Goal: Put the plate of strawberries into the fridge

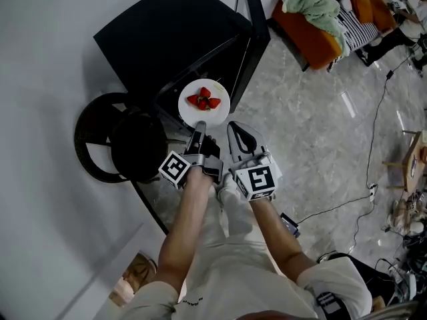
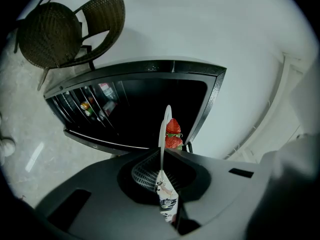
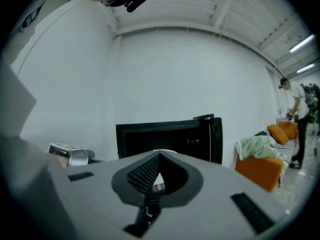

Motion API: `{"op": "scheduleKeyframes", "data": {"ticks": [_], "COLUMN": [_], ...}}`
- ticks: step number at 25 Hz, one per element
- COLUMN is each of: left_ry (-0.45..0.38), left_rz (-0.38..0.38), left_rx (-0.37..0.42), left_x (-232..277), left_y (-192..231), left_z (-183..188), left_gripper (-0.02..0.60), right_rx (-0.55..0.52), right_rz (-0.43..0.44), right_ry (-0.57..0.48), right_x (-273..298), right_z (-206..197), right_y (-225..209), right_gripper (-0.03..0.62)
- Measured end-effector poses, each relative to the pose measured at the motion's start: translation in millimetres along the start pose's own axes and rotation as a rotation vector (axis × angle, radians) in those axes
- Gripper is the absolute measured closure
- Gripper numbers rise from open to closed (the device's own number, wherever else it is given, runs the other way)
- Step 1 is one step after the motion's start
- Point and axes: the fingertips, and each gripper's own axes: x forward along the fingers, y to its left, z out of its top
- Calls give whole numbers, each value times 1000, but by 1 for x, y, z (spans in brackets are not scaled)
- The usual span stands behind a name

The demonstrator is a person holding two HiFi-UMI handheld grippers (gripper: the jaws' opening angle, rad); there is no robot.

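A white plate (image 1: 215, 111) with three red strawberries (image 1: 204, 101) hangs in front of the open black fridge (image 1: 167, 32). My left gripper (image 1: 199, 126) is shut on the plate's near rim. In the left gripper view the plate (image 2: 163, 129) stands edge-on between the closed jaws of the left gripper (image 2: 162, 153), with the strawberries (image 2: 173, 134) to its right and the dark fridge interior (image 2: 145, 109) behind. My right gripper (image 1: 235, 133) is shut and holds nothing, just right of the plate. In the right gripper view the right gripper (image 3: 159, 156) faces the fridge (image 3: 165, 136).
The fridge door (image 1: 250, 42) stands open to the right, and its shelves (image 2: 92, 104) hold small items. A round wicker chair (image 1: 117, 139) sits left of the fridge. An orange sofa (image 1: 313, 29) with cloths, floor cables (image 1: 373, 145) and a standing person (image 3: 299, 114) are to the right.
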Motion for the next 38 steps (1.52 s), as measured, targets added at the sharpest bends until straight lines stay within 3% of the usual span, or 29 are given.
{"op": "scheduleKeyframes", "data": {"ticks": [7,33,38], "left_ry": [-11,-47,-46], "left_rz": [46,50,57], "left_rx": [-16,-19,11], "left_x": [7,52,56], "left_y": [42,122,133], "left_z": [3,27,30], "left_gripper": [571,571,571], "right_rx": [25,52,54], "right_rz": [-7,-13,2], "right_ry": [8,34,34], "right_x": [10,32,26], "right_z": [-20,-91,-99], "right_y": [-1,-10,-4], "right_gripper": [591,591,591]}}
